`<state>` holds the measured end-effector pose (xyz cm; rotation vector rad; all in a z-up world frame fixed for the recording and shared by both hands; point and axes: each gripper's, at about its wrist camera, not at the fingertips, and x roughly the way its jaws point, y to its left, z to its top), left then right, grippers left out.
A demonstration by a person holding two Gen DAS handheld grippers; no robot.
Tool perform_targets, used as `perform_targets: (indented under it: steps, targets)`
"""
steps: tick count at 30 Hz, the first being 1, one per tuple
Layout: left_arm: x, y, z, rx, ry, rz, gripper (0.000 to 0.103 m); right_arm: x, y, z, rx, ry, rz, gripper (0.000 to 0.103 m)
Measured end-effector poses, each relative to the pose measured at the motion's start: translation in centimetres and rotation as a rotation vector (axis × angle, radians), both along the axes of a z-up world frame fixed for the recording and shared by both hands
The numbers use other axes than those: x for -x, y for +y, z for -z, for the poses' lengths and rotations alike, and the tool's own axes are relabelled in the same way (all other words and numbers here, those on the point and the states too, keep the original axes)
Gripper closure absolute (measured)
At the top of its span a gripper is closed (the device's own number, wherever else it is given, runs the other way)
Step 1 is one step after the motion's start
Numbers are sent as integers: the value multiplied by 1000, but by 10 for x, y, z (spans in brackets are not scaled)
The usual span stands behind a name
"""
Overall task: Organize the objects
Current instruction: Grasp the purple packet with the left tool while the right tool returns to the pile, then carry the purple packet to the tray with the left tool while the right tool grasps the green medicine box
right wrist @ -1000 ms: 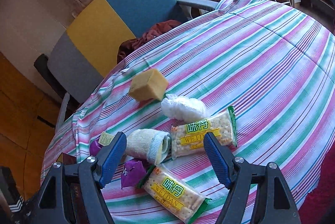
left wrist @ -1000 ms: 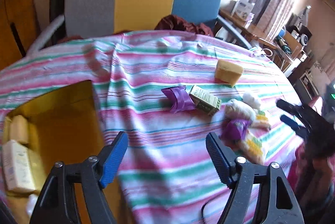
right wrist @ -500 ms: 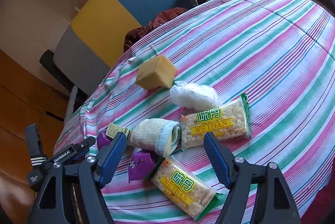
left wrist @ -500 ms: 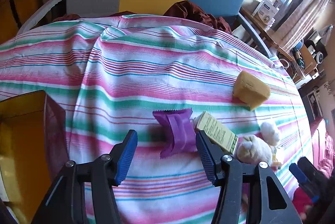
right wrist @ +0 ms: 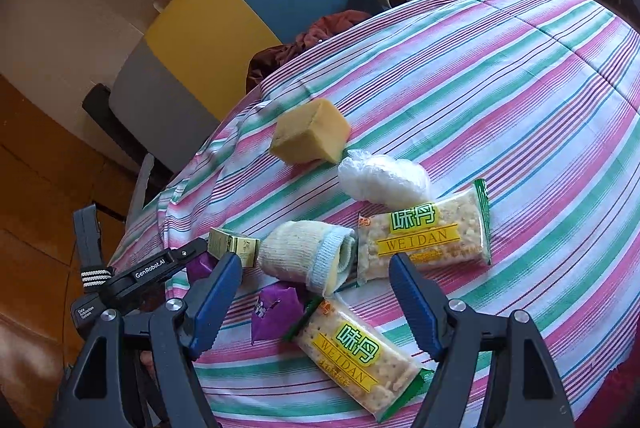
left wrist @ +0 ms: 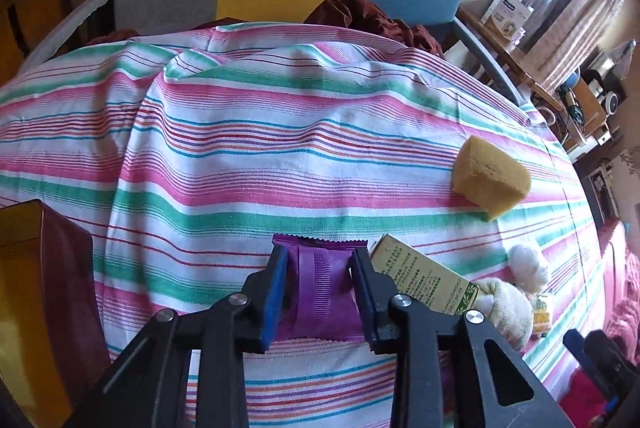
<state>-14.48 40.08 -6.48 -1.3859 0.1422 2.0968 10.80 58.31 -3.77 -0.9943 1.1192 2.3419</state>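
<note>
While my left gripper point(left wrist: 320, 280) pinches the crinkly purple foil sachet point(left wrist: 316, 292) on the striped tablecloth point(left wrist: 280, 156), my right gripper point(right wrist: 316, 292) hangs spread wide above a rolled cream sock point(right wrist: 308, 252). Just right of the sachet lies a small olive-green carton point(left wrist: 424, 280). Farther right sits a yellow sponge block point(left wrist: 490, 180). Near my right gripper lie two cracker packets point(right wrist: 424, 232).
</note>
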Motion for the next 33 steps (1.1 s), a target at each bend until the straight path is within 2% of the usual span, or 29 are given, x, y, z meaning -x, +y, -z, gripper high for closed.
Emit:
perform_targets:
  steps: [9, 14, 15, 17, 22, 25, 28, 33]
  targets:
    - [-12, -9, 8, -7, -46, 9, 66, 0, 1, 2, -4, -12, 10, 26]
    - [-16, -9, 11, 30, -13, 33, 65, 1, -1, 1, -12, -14, 0, 26]
    - [-17, -7, 12, 38, -13, 41, 69, 1, -1, 1, -14, -15, 0, 26]
    - [-19, -5, 12, 48, 13, 58, 70, 1, -1, 1, -16, -18, -1, 26]
    - [-34, -15, 0, 25, 40, 87, 71, 5, -7, 0, -46, -30, -24, 26]
    - [-52, -30, -20, -12, 68, 121, 71, 11, -17, -4, -81, -38, -75, 27]
    - [-67, -49, -36, -43, 75, 148, 71, 23, -34, -8, -101, -45, -173, 27]
    - [-83, -91, -56, -103, 64, 150, 71, 64, -73, -20, -245, -110, -383, 27]
